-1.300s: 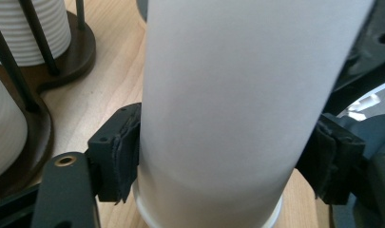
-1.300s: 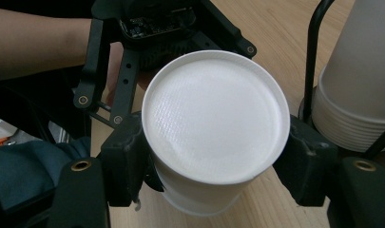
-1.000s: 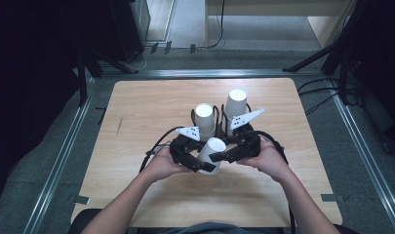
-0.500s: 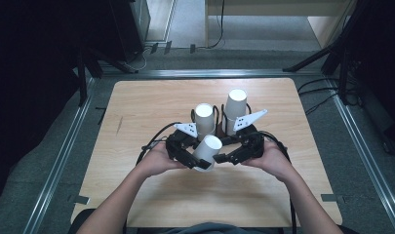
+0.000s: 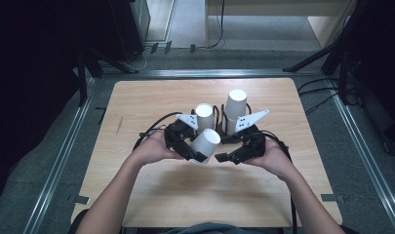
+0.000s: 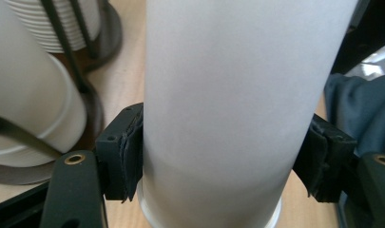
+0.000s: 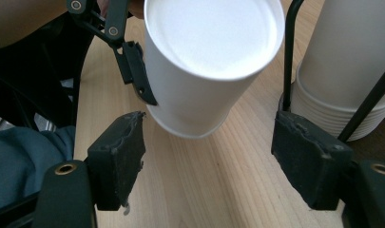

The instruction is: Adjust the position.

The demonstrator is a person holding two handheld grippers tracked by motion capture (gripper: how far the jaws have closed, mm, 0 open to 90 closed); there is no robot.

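A white paper cup (image 5: 207, 141) hangs tilted above the table, its closed bottom facing up and right. My left gripper (image 5: 199, 150) is shut on it. In the left gripper view both pads (image 6: 128, 156) press the cup's wall (image 6: 228, 95) near its rim. My right gripper (image 5: 223, 156) stands open just right of the cup. In the right gripper view the cup (image 7: 204, 61) sits just beyond the right gripper (image 7: 209, 166). Its jaws have just been moving, spreading wide and then coming in slightly. Nothing is between them.
Two stacks of white cups (image 5: 205, 114) (image 5: 235, 103) stand in black wire holders just behind the grippers, mid-table. The right stack (image 7: 351, 61) and a holder rod (image 7: 289, 52) are close to the right gripper's jaw. Bare wood table (image 5: 151, 97) lies all around.
The right gripper's jaws have come off the cup and spread. The left gripper has lifted the cup slightly and the two hands have drawn a little apart.
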